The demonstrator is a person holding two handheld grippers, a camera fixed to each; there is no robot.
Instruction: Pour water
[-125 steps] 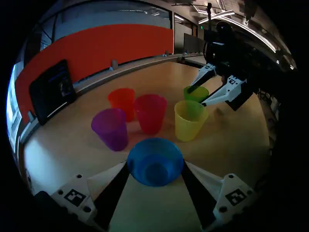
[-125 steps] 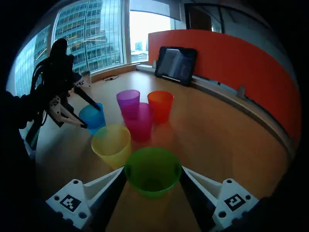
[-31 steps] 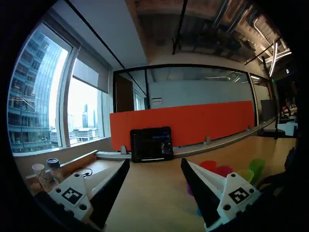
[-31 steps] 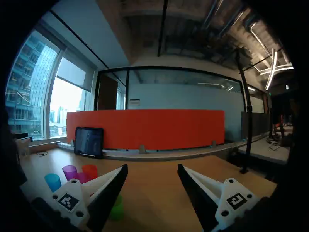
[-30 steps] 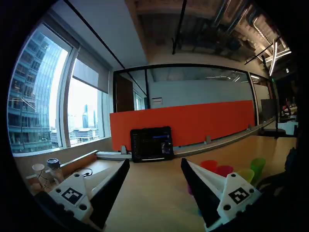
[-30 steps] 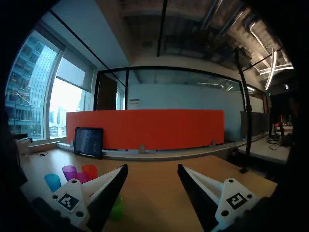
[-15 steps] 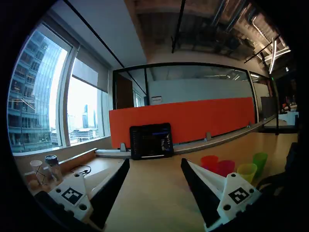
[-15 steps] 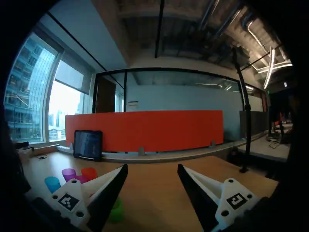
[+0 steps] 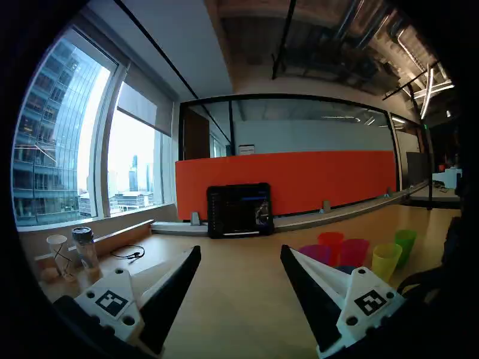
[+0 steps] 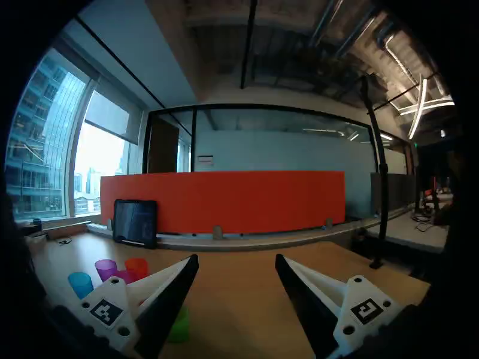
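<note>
Held level over the desk (image 9: 239, 311), with left gripper (image 9: 239, 250) and right gripper (image 10: 235, 258) fingers spread wide, gripping nothing; coloured cups (image 9: 354, 251) clustered near right, tablet (image 9: 239, 210) propped far behind.

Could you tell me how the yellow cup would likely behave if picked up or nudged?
The yellow cup looks like translucent plastic, so it is probably light and may flex under a squeeze. It stands upright and narrows toward its base, so a push near the rim could tip it.
</note>
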